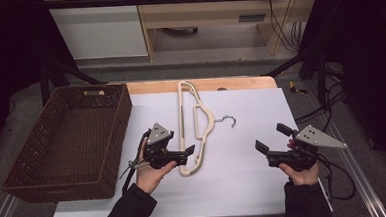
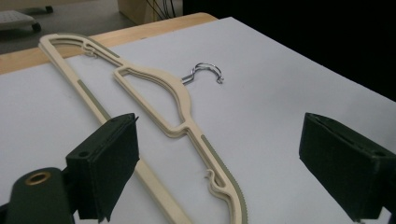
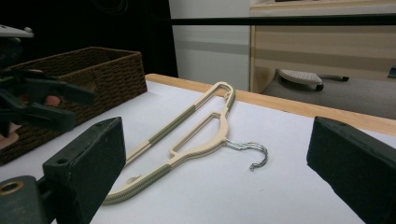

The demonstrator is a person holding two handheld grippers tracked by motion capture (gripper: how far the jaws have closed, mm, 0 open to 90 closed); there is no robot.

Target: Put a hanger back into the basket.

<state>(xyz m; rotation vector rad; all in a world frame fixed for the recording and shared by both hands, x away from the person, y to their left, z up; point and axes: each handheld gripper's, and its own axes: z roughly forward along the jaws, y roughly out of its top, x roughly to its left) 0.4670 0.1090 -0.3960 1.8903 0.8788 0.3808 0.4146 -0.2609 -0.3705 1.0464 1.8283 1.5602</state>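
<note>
High view: a cream hanger lies flat on the white worktop, its metal hook pointing right, with a brown wicker basket to its left. The left claw sits at the hanger's near end, released; the right claw waits well apart, also released

Left gripper view: the hanger runs between the spread jaws, pads not pressing it

Right gripper view: wide-open jaws frame the hanger and the basket beyond
</note>
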